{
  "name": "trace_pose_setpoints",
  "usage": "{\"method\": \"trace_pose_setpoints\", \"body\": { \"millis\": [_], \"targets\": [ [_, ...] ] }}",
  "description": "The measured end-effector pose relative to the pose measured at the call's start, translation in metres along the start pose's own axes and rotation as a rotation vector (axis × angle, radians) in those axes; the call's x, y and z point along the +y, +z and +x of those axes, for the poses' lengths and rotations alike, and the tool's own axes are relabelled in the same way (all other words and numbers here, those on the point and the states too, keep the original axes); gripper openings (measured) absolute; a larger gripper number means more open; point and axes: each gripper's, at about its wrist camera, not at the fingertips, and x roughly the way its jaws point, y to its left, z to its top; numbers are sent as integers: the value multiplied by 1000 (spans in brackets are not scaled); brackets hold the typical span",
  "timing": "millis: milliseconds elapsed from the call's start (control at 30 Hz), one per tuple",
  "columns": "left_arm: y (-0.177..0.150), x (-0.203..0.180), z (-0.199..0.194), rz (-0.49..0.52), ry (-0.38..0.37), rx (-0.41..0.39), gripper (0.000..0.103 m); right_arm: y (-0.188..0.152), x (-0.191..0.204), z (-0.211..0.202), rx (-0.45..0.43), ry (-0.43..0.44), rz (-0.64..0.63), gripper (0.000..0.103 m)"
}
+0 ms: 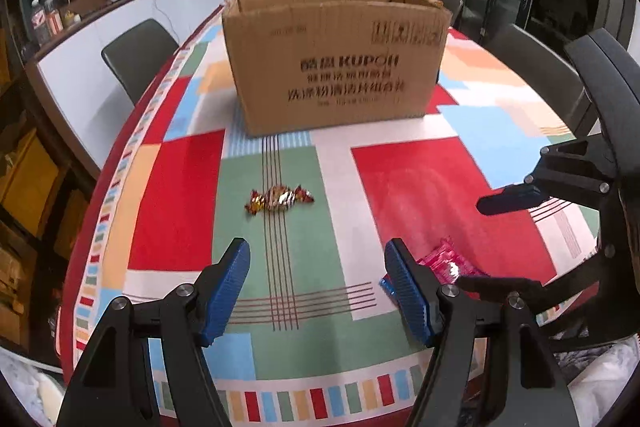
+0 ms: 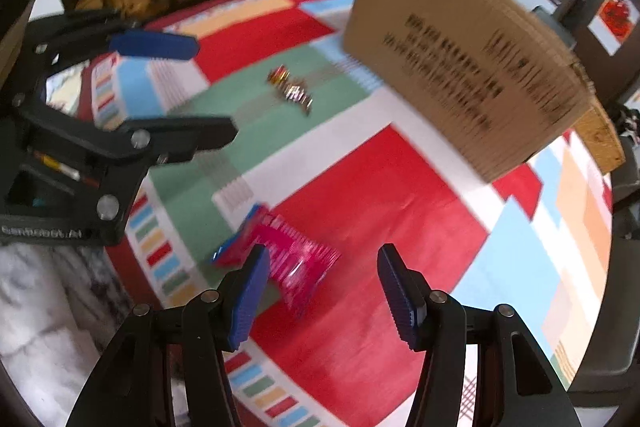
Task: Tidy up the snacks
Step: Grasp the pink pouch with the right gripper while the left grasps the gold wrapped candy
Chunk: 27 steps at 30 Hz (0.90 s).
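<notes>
Tongs of both grippers stand spread with nothing between them. In the right wrist view, the right gripper (image 2: 324, 291) hangs over a pink snack packet (image 2: 298, 267) at its 11 o'clock. For the left gripper (image 1: 318, 291), a foil-wrapped candy (image 1: 280, 200) lies at 12 o'clock, the cardboard box (image 1: 336, 67) farther on. Neither snack is boxed yet, so sorting looks barely begun.

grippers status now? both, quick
Left gripper: open, empty, candy ahead on the table.
Right gripper: open, empty, pink snack packet just beyond its fingertips.
</notes>
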Motion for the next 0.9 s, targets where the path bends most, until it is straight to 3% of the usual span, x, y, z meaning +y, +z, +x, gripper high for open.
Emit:
{"method": "trace_pose_setpoints", "body": {
  "millis": [167,567,700,900],
  "targets": [
    [-4,6,10,-23,-9,30,69,-1,5,16,74,37,-48,57],
    [-5,26,33,-49,3,72,69,20,4,45,110,115,-53,56],
    [-4,28,39,-25,0,66,69,19,1,52,123,145,-4,35],
    [3,34,50,5,-22,50,69,20,-3,48,65,113,79,33]
  ]
}}
